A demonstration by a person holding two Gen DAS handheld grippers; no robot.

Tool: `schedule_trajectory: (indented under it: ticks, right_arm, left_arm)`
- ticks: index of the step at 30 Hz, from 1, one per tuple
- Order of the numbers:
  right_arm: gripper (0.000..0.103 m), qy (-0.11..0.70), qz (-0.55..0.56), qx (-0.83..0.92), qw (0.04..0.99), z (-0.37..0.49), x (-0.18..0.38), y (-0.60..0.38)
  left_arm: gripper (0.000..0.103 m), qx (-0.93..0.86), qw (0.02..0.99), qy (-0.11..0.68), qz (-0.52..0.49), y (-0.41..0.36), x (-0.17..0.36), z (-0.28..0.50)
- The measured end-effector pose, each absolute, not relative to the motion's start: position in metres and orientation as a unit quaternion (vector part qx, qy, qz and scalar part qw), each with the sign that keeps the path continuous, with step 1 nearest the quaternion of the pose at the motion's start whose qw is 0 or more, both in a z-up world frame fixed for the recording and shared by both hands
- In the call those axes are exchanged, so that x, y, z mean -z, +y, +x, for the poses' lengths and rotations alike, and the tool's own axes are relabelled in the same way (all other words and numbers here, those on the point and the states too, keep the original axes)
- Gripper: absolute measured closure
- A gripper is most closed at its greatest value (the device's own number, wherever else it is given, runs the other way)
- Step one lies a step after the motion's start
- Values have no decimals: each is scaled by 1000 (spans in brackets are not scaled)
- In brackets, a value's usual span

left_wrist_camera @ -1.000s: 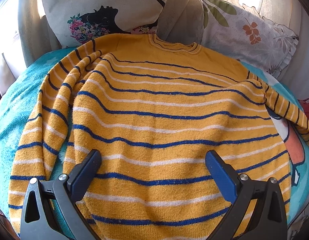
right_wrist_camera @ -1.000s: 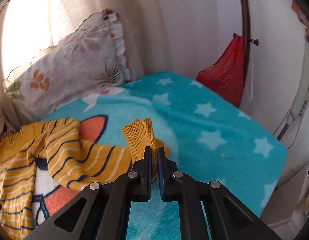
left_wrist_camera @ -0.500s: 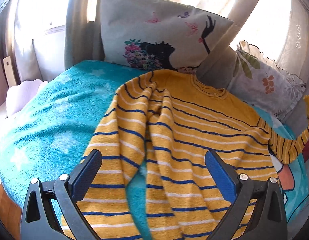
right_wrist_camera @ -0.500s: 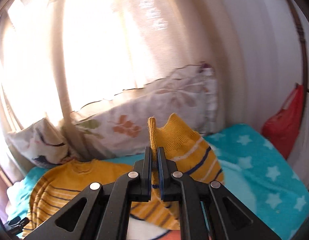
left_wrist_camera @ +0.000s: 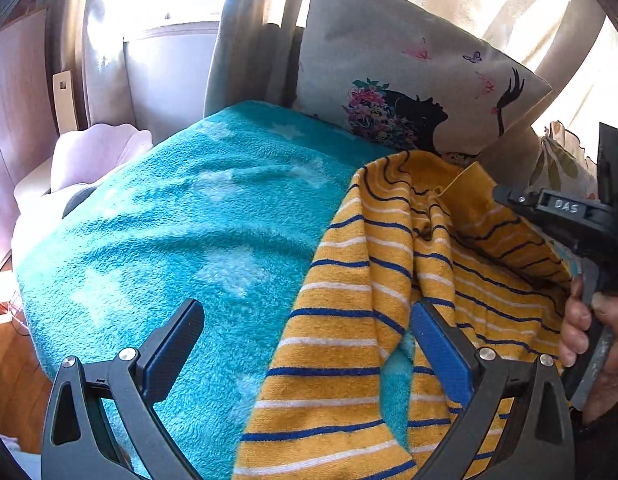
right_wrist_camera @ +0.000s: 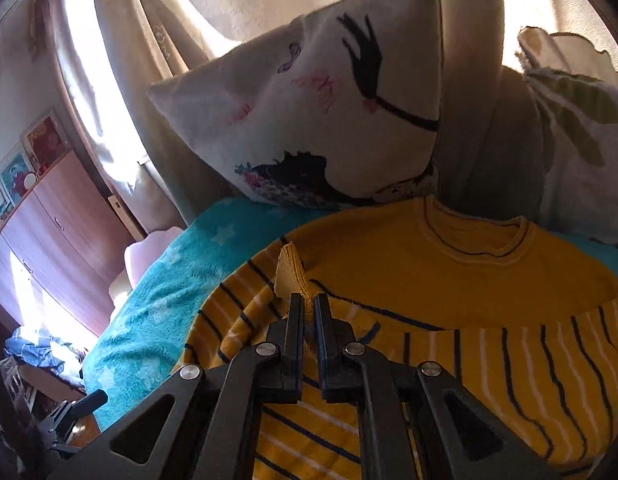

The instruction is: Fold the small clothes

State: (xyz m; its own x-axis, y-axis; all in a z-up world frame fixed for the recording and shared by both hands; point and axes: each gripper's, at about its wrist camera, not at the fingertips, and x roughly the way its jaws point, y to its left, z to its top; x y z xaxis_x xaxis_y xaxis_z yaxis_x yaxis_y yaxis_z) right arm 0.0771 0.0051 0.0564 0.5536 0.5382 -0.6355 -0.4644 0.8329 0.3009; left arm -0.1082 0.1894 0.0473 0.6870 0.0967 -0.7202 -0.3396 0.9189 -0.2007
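Right claw [right_wrist_camera: 307, 312] is clamped almost fully closed on the plain yellow cuff [right_wrist_camera: 291, 274] of one sleeve of the striped sweater [right_wrist_camera: 449, 280], the knit pinched between its two black fingers and the cuff's edge standing up just beyond the tips. That sleeve lies drawn across the sweater's chest, below the neckline. Left claw [left_wrist_camera: 305, 354] stands wide apart (blue pads facing each other) and holds nothing; one finger [left_wrist_camera: 171, 350] hangs over the bare teal blanket [left_wrist_camera: 181, 232], the other [left_wrist_camera: 439, 352] over striped knit. From the left wrist, the sweater [left_wrist_camera: 349, 320] lies on the bed along the right side of the blanket, its other sleeve stretched toward the camera, and a hand [left_wrist_camera: 593, 344] grips the right tool's handle at the frame edge. A printed pillow [left_wrist_camera: 409, 92] leans behind the collar, against the curtains.
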Motion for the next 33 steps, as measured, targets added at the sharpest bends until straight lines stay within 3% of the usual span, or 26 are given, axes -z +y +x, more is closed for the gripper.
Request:
schedule_trajectory:
  ticks: [5,10,14,19,24,25,26,27,28,29,33]
  right_arm:
    - [96,433,37,-289,853,106,-2,30]
    - [91,475,60,-311,821,109,18,18]
    - [62,491,42,-346,799,85,17,20]
    - [62,509,14,-403,760,55,26,28]
    - [58,484,13,-384,786,37,14,7]
    - [58,478,21,-381,791,34,10,-1]
    - [58,472,28,-377,796,31,5,-9]
    - [58,466,32,-371,802,30,-1,-18]
    - [58,459,35,-363,811,27,-4,-28]
    - [57,453,34,-354,818,29,-13,-27]
    - [58,431,36,-312,846,18,-23,-63]
  left_arm:
    - [0,-127,900,383,-164,198,-43,-110]
    - [1,-125,894,390,-182,207,-38,-110]
    - [0,-121,890,397,-188,209,-33,-111]
    - [0,-99,882,417,-197,205,-24,-112]
    - [1,-53,868,445,-212,188,-10,-115]
    - [5,-46,865,450,-216,183,-7,-117]
    - [19,-56,871,444,-202,177,-7,-119]
    - [38,-62,874,446,-181,171,-8,-119]
    - [77,-65,873,456,-163,168,-8,-118]
    - [89,-58,873,456,-166,171,-10,-118]
    - [91,-60,865,441,-234,222,-27,-114]
